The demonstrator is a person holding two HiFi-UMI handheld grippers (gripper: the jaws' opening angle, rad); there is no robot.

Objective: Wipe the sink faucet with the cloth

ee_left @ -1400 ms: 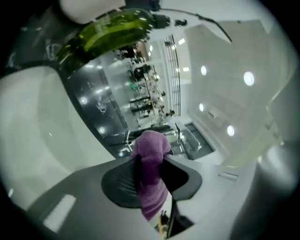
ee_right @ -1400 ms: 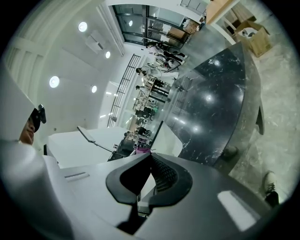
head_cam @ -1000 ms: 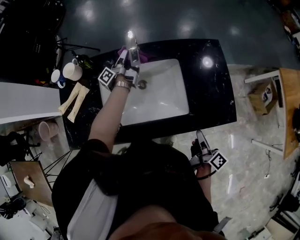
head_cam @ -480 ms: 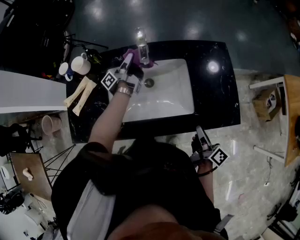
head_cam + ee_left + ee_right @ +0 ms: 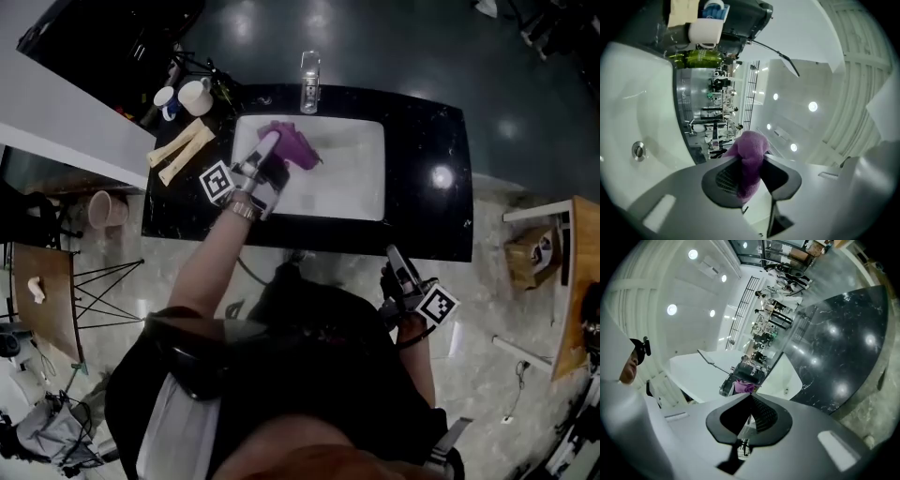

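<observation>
Your left gripper [image 5: 270, 148] pinches the purple cloth [image 5: 296, 147] between its jaws, over the white sink [image 5: 366, 178] and apart from the faucet [image 5: 309, 77] at the back of the bench [image 5: 427, 202]. Your right gripper [image 5: 394, 262] hangs below the bench's near edge, its jaws pressed together and empty.

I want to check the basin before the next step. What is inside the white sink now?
Only the drain shows in the sink. The purple cloth, pinched in the left gripper, is held over it; the basin floor beneath them is covered in the head view.
</observation>
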